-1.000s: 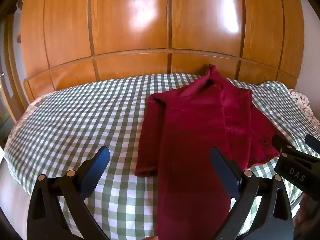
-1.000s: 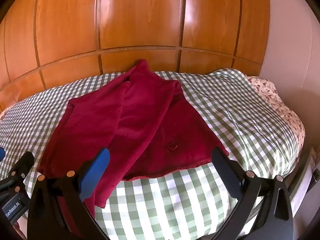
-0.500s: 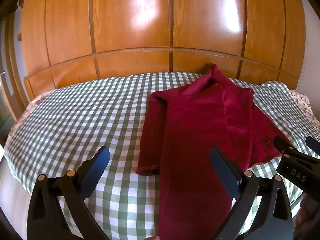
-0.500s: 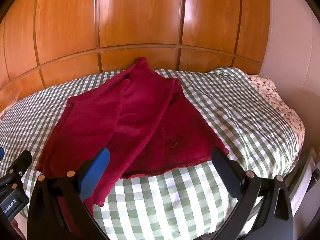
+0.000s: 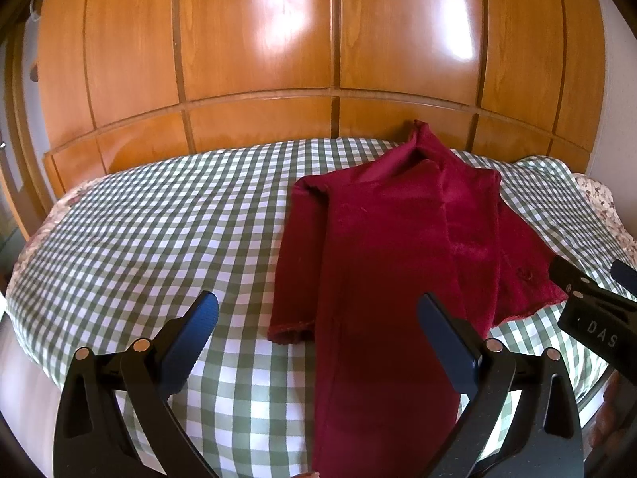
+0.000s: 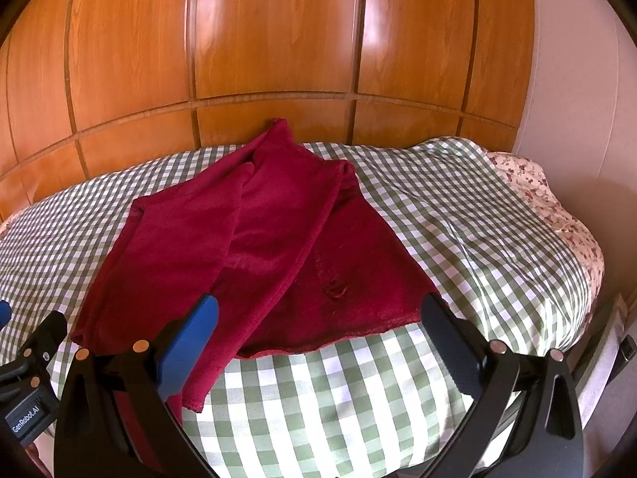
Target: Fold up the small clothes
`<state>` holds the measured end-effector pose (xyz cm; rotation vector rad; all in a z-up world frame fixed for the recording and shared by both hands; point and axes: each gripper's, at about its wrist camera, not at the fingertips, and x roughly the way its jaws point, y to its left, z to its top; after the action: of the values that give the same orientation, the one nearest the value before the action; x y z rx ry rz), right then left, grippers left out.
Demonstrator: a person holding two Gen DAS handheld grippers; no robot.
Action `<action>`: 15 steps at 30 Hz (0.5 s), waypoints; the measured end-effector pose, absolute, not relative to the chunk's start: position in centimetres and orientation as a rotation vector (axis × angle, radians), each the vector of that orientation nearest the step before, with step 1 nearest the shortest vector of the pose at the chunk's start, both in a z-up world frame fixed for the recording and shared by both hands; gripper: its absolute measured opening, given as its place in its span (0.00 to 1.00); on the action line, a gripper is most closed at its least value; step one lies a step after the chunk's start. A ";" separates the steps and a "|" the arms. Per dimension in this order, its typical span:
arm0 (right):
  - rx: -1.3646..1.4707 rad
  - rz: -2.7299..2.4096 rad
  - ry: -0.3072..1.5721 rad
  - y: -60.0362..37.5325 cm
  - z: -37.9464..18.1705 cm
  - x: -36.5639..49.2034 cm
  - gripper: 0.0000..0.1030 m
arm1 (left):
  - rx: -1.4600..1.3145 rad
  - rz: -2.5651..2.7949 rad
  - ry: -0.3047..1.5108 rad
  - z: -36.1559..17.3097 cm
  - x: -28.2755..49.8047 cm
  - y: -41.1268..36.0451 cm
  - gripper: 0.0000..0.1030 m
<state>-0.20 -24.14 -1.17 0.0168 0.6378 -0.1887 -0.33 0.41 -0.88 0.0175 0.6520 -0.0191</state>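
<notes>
A dark red garment (image 5: 390, 247) lies spread on the green-and-white checked bed cover (image 5: 159, 239), partly folded, with a long strip running toward the near edge. It also shows in the right wrist view (image 6: 278, 239). My left gripper (image 5: 318, 318) is open and empty, held above the near end of the garment. My right gripper (image 6: 318, 318) is open and empty, above the garment's near hem. Each gripper's body shows at the edge of the other's view.
A glossy wooden panelled wall (image 5: 318, 59) stands close behind the bed. A floral sheet (image 6: 557, 207) shows at the bed's right side, next to a pale wall (image 6: 577, 79). The bed's near edge (image 6: 358, 438) lies just below the grippers.
Both grippers have drifted slightly, so the garment sits a little further off in both views. The garment has not moved and both grippers stay open.
</notes>
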 end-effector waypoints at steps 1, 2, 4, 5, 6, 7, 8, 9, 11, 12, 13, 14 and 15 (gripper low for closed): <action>0.015 -0.190 0.638 -24.2 -1.2 -0.2 0.98 | 0.019 -0.018 0.652 -0.8 -0.3 0.4 0.96; 0.015 -0.190 0.637 -24.2 -1.2 -0.2 0.98 | 0.018 -0.018 0.652 -0.8 -0.3 0.4 0.96; 0.017 -0.191 0.634 -24.2 -1.1 -0.2 0.98 | 0.017 -0.017 0.651 -0.8 -0.4 0.3 0.96; 0.016 -0.191 0.631 -24.1 -1.0 -0.3 0.98 | 0.017 -0.016 0.650 -0.7 -0.4 0.3 0.96; 0.015 -0.191 0.627 -24.1 -1.0 -0.3 0.98 | 0.015 -0.016 0.647 -0.7 -0.5 0.3 0.96; 0.013 -0.191 0.622 -24.0 -0.9 -0.4 0.98 | 0.012 -0.015 0.647 -0.6 -0.4 0.4 0.96; 0.011 -0.192 0.617 -24.0 -0.8 -0.4 0.98 | 0.011 -0.014 0.644 -0.6 -0.4 0.4 0.96; 0.008 -0.191 0.614 -23.9 -0.7 -0.5 0.98 | 0.007 -0.013 0.642 -0.5 -0.3 0.5 0.96; 0.007 -0.189 0.613 -23.8 -0.6 -0.5 0.98 | -0.007 -0.009 0.632 -0.3 -0.4 0.7 0.96; 0.007 -0.188 0.612 -23.8 -0.6 -0.5 0.98 | -0.013 -0.009 0.633 -0.2 -0.3 0.8 0.96; 0.006 -0.188 0.611 -23.8 -0.6 -0.6 0.98 | -0.016 -0.008 0.634 -0.2 -0.3 0.8 0.96; 0.005 -0.188 0.611 -23.7 -0.6 -0.6 0.98 | -0.019 -0.007 0.635 -0.2 -0.3 0.9 0.96; 0.005 -0.187 0.611 -23.7 -0.6 -0.6 0.98 | -0.021 -0.007 0.637 -0.2 -0.3 1.0 0.96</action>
<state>-0.56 -23.73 -0.59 0.0051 0.6107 -0.1873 -0.32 0.96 -0.24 -0.0214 0.6372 -0.0075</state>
